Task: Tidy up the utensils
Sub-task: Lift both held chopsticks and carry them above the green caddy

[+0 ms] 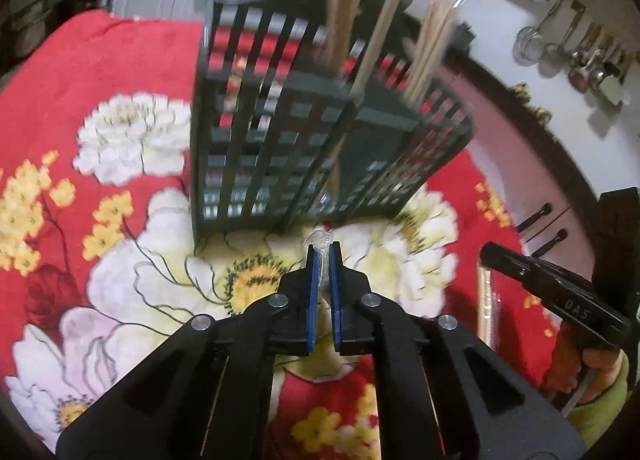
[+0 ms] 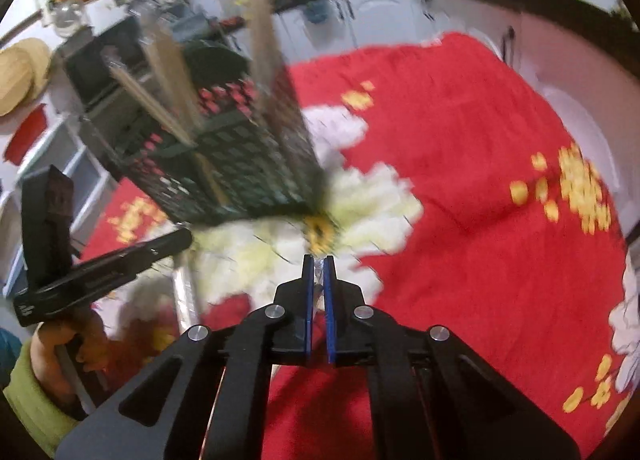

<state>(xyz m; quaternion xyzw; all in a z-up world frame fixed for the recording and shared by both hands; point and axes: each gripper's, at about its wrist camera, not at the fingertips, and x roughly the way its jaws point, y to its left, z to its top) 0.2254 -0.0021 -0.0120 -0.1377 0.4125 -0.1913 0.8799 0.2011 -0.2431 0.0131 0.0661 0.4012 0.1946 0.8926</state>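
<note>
Clear plastic wrap sits clenched in the left claw; the right claw grips wrap too. Thin film could slip, missing the black caddy.

Only legible text: pale letters "DAS" on black body of right tool, seen in left wrist view near right edge, above hand gripping its handle. Possible character before "DAS" too faint to read. In right wrist view, small pale label on black body of left tool at left edge, blurred, unreadable. No other text readable.
</note>
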